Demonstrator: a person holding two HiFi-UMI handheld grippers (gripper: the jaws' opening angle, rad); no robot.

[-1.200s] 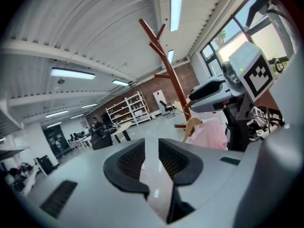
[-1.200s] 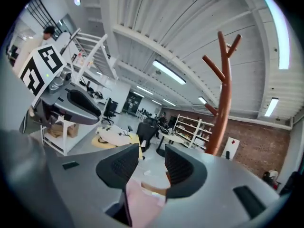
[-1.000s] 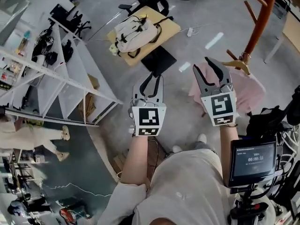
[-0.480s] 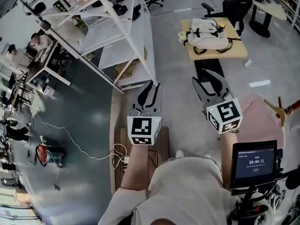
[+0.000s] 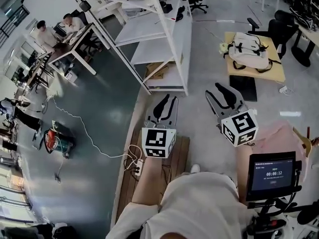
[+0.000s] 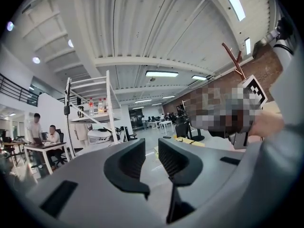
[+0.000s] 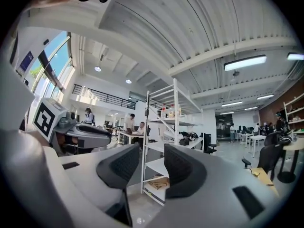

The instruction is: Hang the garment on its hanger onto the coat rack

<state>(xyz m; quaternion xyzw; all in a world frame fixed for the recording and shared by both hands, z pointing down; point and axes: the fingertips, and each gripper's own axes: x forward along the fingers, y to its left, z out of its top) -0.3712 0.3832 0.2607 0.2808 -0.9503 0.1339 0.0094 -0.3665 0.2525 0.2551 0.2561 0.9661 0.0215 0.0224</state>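
Observation:
A pink garment on a wooden hanger lies at the right edge of the head view, behind my right forearm. No gripper touches it. The coat rack is out of the head view; its reddish-brown pegs show in the left gripper view, upper right. My left gripper is held level over the floor, jaws open and empty. My right gripper is beside it, also open with nothing between its jaws, and points at the white shelving.
A white metal shelving unit stands ahead. A yellow table bearing a white backpack is at the upper right. A small screen on a stand is by my right side. People sit at a desk far left. A cable crosses the floor.
The view and both grippers have swung left, away from the coat rack and pink garment and toward the shelving. The rack has left the head view. Both jaws stay open.

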